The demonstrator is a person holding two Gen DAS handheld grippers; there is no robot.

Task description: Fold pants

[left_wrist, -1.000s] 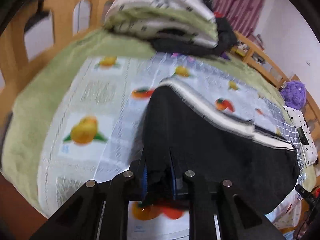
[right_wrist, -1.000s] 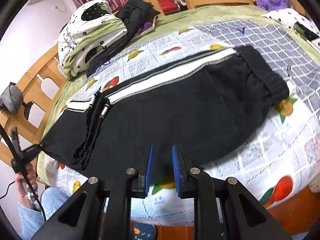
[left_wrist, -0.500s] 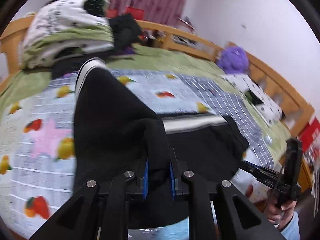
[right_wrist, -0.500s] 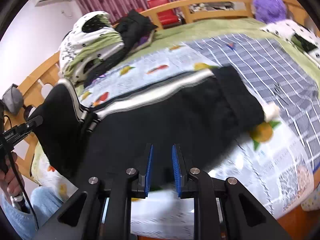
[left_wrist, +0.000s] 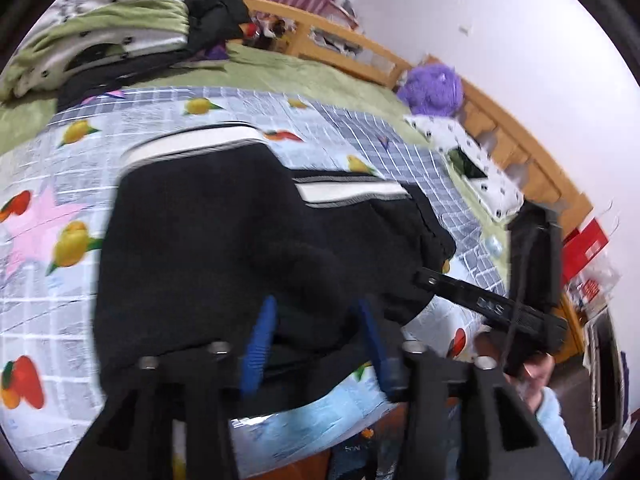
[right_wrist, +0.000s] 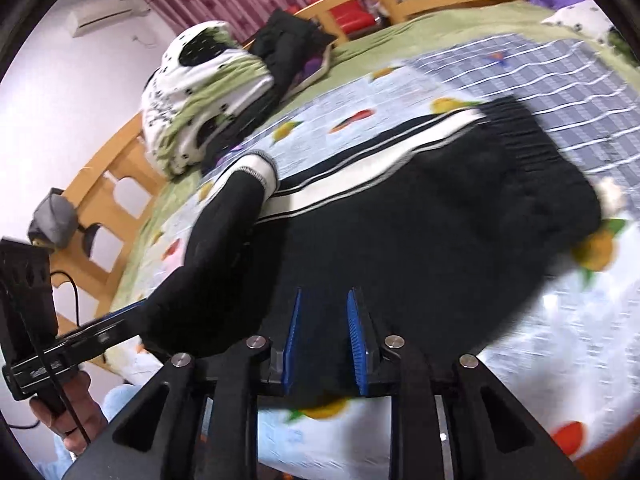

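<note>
Black pants (left_wrist: 208, 232) with a white side stripe (left_wrist: 352, 190) lie on the fruit-print bedspread (left_wrist: 40, 308), their leg end folded over toward the waistband (right_wrist: 532, 148). My left gripper (left_wrist: 316, 320) has its jaws apart, with black leg fabric bunched loosely between them. It shows in the right wrist view (right_wrist: 120, 328) at the folded leg end (right_wrist: 224, 240). My right gripper (right_wrist: 324, 320) is open over the pants' near edge, with cloth between the blue pads; it shows in the left wrist view (left_wrist: 424, 278).
Folded bedding (right_wrist: 200, 92) and dark clothes (right_wrist: 284, 48) are piled at the head of the bed. A purple plush toy (left_wrist: 434, 88) and a spotted pillow (left_wrist: 464, 160) lie by the wooden bed rail (left_wrist: 516, 140). The bed's near edge is below both grippers.
My left gripper carried the leg end up and across toward the waistband, then its jaws opened. My right gripper stayed at the near edge while the pants shifted.
</note>
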